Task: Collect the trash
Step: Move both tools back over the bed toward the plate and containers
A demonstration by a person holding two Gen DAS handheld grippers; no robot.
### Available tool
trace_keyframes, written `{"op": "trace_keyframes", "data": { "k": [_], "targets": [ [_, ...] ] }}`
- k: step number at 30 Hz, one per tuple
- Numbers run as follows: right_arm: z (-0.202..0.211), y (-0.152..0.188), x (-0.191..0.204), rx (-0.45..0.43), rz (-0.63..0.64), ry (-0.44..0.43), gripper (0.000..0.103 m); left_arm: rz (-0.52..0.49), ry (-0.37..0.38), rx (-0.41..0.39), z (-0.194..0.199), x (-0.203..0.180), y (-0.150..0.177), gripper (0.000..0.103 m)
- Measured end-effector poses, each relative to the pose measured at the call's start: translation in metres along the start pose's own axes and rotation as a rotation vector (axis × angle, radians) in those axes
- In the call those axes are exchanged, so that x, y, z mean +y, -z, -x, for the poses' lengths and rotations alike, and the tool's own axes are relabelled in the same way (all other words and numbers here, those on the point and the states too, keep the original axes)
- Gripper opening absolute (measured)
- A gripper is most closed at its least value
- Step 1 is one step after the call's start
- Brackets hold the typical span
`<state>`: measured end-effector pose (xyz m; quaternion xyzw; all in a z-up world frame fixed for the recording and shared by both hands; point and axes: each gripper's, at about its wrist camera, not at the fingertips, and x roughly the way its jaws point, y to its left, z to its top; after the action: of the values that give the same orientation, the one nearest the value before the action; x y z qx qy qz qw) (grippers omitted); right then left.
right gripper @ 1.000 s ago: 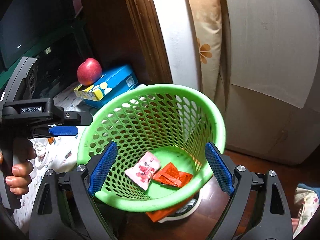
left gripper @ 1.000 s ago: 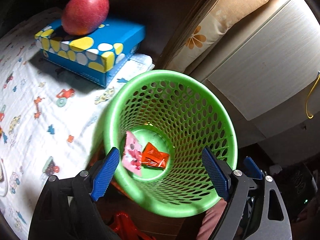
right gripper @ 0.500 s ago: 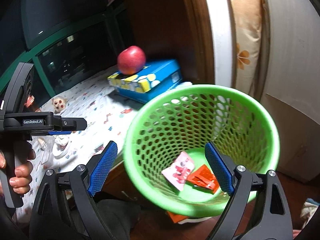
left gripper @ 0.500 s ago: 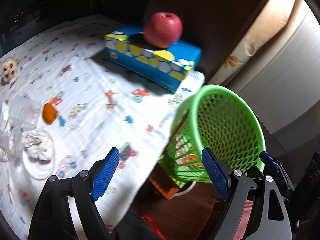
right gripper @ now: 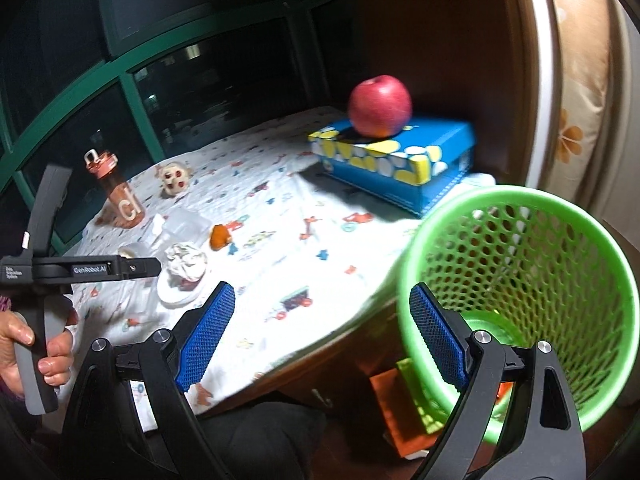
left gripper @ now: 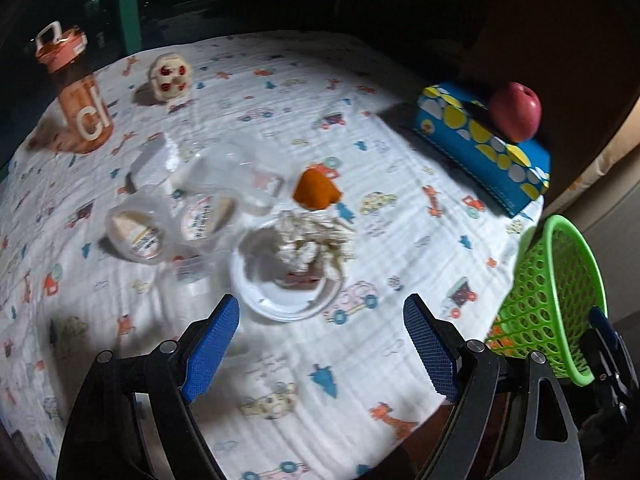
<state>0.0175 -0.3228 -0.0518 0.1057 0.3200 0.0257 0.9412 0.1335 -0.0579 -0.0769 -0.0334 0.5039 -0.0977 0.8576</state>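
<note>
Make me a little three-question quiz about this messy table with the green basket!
1. True or false: the red apple sits on the blue spotted box.
2. What lies on the white plate? A) crumpled paper B) a spoon C) a banana
3. Fill in: both the left gripper and the right gripper are ____, holding nothing.

Key: 1 true. 2 A, crumpled paper. 3 open. Extra: the green mesh basket stands beside the table's edge.
</note>
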Motion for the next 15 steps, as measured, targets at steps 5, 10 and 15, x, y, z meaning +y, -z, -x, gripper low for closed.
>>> {"op": "trace_keyframes", "data": {
  "k": [5, 10, 15],
  "targets": [
    [-0.013, -0.002, 0.023, 0.017, 0.03, -0.043, 0.088, 0.075, -0.062, 0.049, -0.016, 0.045, 0.007, 0.085],
    [-0.021, -0.002, 0.04, 0.036, 0.057, -0.067, 0.088, 0.103, -0.099, 0.093, -0.037, 0.064, 0.013, 0.085],
    [-0.029, -0.002, 0.049, 0.058, 0.071, -0.081, 0.088, 0.112, -0.089, 0.112, -0.051, 0.069, 0.013, 0.085]
  ]
}}
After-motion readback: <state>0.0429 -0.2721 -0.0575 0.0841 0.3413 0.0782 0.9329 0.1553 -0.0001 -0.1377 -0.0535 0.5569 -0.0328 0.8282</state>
